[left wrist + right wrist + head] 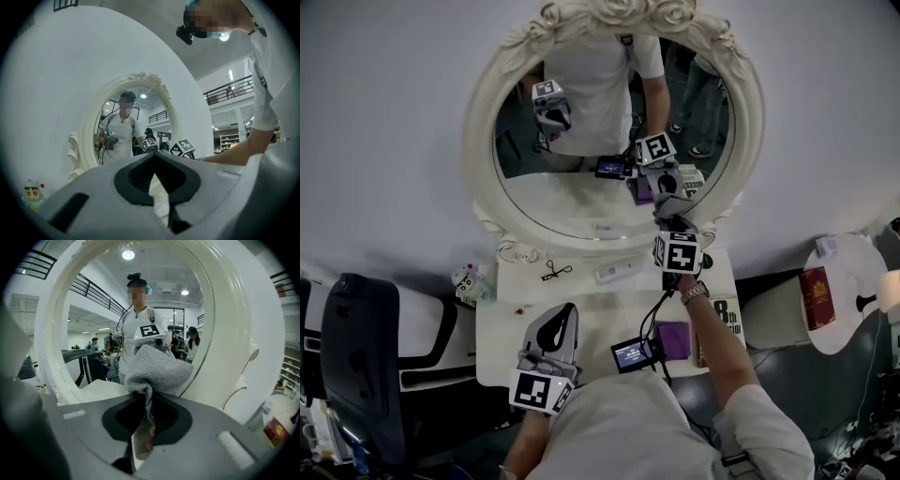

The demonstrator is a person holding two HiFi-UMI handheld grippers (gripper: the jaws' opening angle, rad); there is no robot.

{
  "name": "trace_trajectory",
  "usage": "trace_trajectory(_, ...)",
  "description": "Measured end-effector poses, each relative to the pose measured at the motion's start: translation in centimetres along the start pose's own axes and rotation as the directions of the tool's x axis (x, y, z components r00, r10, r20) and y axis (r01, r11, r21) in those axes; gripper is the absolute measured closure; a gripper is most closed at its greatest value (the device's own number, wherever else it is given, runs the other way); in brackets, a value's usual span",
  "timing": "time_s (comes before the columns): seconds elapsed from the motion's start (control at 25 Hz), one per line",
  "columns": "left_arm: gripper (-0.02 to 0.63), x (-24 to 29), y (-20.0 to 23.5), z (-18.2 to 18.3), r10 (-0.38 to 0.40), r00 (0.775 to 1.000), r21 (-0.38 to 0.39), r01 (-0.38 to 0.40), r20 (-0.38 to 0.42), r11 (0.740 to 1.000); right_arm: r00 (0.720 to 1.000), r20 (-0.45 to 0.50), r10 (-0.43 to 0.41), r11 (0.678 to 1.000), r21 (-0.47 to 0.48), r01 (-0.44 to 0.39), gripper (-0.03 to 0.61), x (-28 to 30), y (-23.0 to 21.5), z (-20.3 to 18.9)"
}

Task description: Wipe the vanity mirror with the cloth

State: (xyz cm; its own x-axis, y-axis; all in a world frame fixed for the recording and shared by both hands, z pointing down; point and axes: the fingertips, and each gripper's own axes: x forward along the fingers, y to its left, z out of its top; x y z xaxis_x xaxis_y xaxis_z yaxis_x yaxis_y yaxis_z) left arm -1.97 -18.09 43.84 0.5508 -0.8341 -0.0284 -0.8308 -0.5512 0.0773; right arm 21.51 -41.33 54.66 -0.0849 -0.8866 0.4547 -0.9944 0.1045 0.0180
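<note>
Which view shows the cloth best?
Right gripper view: the cloth fills the centre, pinched in the right gripper, in front of the mirror. Head view shows the cloth only as a small grey patch above that gripper's cube. Left gripper view doesn't show it.

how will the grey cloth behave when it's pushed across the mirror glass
Probably floppy: the cloth bunches and droops over the right gripper, which is shut on one fold. Its knitted, textured surface suggests it is light and should drag rather than slip on the mirror. It will likely crumple under the push, not stay flat.
</note>
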Motion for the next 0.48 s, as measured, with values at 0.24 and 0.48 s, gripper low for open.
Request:
trace_trajectory(0.24, 0.607, -0.4, 0.1, -0.1, -0.005, 1.000, 0.005, 0.005, -0.004, 1.000, 0.999, -0.010, -0.053, 0.997, 0.050, 0.054, 0.540, 0.1, -2.2, -0.4)
trace_trajectory(0.48, 0.607, -2.2, 2.5, -0.2, 0.020, 1.000, 0.000, -0.020, -0.014, 1.000, 0.999, 0.003, -0.040, 0.994, 0.098, 0.040, 0.541, -0.9, -0.5, -0.5)
